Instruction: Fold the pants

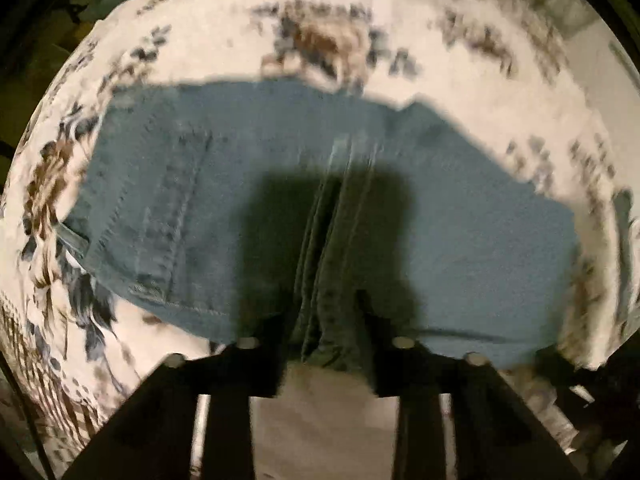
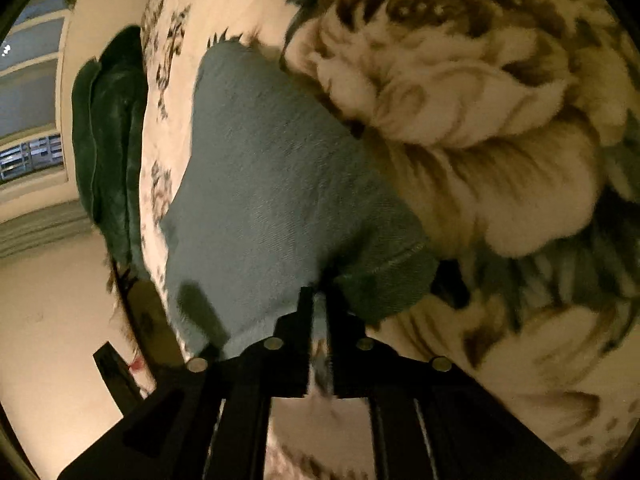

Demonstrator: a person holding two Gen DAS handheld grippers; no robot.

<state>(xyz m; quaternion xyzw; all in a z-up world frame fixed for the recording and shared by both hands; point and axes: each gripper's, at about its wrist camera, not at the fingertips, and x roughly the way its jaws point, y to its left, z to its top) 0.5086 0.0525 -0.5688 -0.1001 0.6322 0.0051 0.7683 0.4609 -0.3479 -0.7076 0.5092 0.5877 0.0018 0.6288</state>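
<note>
pants [image 1: 460, 208] on floral blanket [image 1: 224, 40]

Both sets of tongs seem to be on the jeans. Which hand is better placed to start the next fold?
Probably the left. Its tongs pinch a thick bunched ridge in the middle of the jeans, which lie spread on the floral blanket. The right tongs nip only a thin edge near the hem.

Pants [image 1: 248, 184] blue denim; blanket [image 1: 224, 40] cream, brown-navy floral print.
</note>
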